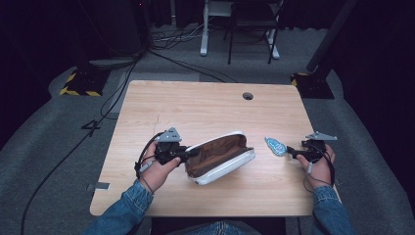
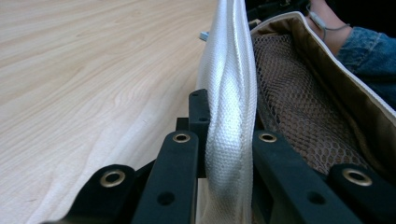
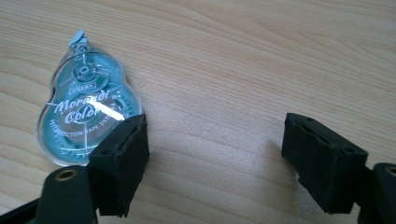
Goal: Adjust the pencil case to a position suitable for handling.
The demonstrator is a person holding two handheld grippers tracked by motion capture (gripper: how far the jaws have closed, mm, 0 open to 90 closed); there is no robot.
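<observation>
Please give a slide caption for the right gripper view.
Open right claw beside a blue correction tape dispenser on the wooden table.

1. Light wooden tabletop [image 1: 205, 105], grain running side to side.
2. Round cable hole [image 1: 247, 96] near the tabletop's far edge, right of its middle.
3. Grey carpeted floor [image 1: 44, 147] all around, marked with a dark "4" [image 1: 91, 127] off the left edge.
4. Black cables [image 1: 73, 148] trailing across the floor at left.
5. Yellow-and-black striped base [image 1: 78, 84] beyond the far-left corner.
6. White desk leg [image 1: 204, 29] and dark chair [image 1: 249, 29] farther back.
</observation>
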